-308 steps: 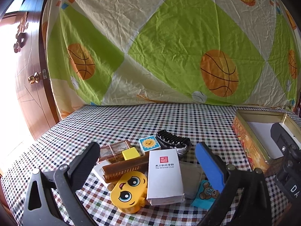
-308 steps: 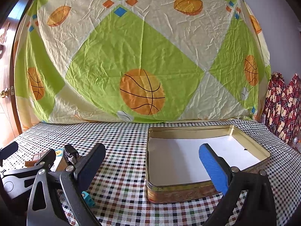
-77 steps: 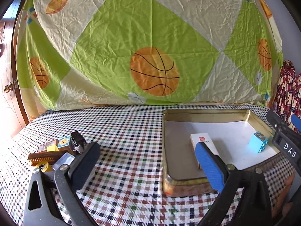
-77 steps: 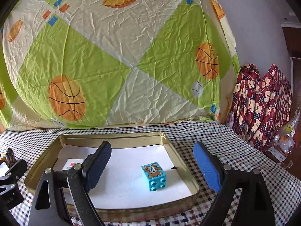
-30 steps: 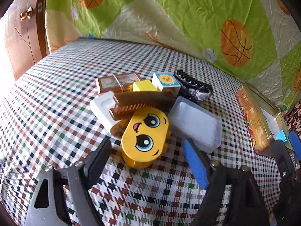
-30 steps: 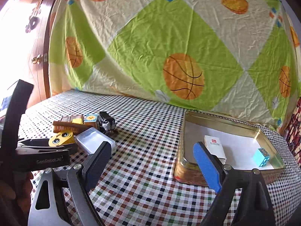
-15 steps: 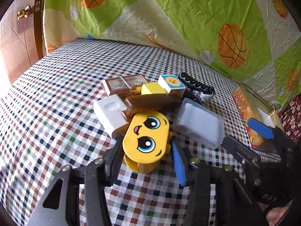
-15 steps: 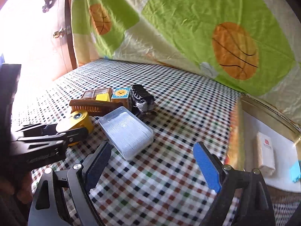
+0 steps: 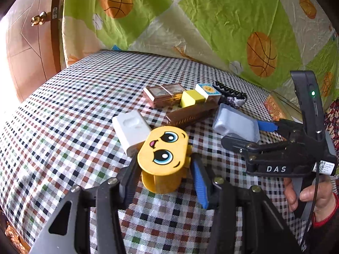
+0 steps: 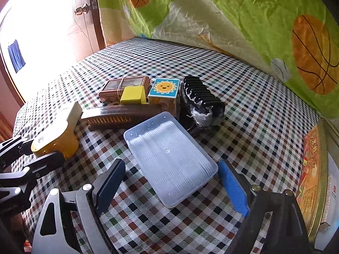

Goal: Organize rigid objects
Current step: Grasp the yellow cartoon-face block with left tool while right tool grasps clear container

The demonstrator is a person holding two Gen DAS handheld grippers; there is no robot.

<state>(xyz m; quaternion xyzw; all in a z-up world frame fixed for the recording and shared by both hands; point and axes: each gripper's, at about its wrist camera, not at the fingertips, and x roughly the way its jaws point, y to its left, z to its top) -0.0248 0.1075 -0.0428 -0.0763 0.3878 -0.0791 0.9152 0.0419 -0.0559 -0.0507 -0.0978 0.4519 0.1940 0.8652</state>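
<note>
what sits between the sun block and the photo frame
A small yellow block lies between the sun block and the frame, clearest in the right wrist view.

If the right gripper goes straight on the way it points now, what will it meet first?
Most likely the clear plastic box: it lies between the right gripper's open fingers, not yet touched. Behind it sits the brown comb.
</note>
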